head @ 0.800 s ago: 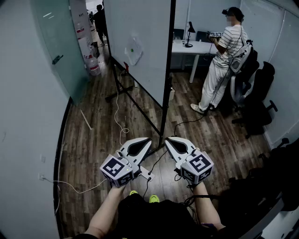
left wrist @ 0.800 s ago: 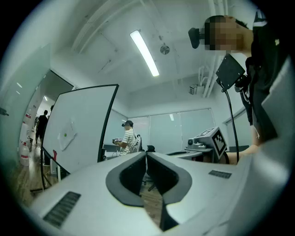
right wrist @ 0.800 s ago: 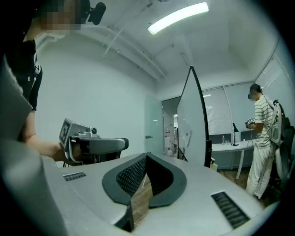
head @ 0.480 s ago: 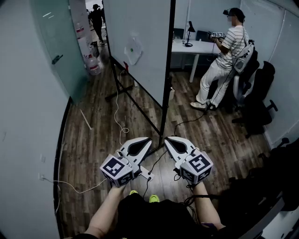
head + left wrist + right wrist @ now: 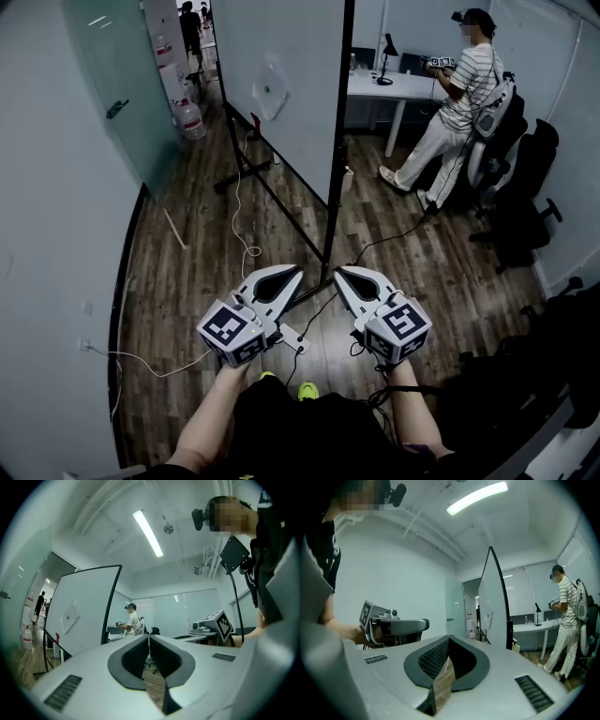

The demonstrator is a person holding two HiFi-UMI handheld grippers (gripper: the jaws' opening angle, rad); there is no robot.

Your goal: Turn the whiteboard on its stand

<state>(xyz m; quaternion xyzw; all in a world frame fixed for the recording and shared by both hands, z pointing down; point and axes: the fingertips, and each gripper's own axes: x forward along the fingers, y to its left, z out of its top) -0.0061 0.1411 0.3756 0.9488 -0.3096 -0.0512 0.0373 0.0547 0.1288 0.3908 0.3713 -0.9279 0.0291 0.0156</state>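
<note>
The whiteboard [image 5: 281, 84] is a tall white panel in a black frame, seen nearly edge-on ahead of me, on a black floor stand [image 5: 272, 202]. It also shows in the left gripper view [image 5: 82, 611] and the right gripper view [image 5: 494, 606]. My left gripper [image 5: 296, 271] and right gripper [image 5: 338, 272] hover side by side short of the board's near post [image 5: 336, 169], touching nothing. Both are shut with tips together and nothing between them. The left gripper's tips [image 5: 148, 637] and the right gripper's tips [image 5: 448, 639] meet.
A person in a striped shirt [image 5: 455, 103] stands at a white desk [image 5: 394, 89] back right. Black office chairs [image 5: 516, 187] line the right side. Cables and a power strip [image 5: 292, 342] lie on the wood floor. A glass wall [image 5: 112, 94] stands left, with water bottles [image 5: 190, 120] beyond.
The view has tipped slightly, so both grippers sit a little lower and closer to the board's post. The striped-shirt person has stepped toward the desk.
</note>
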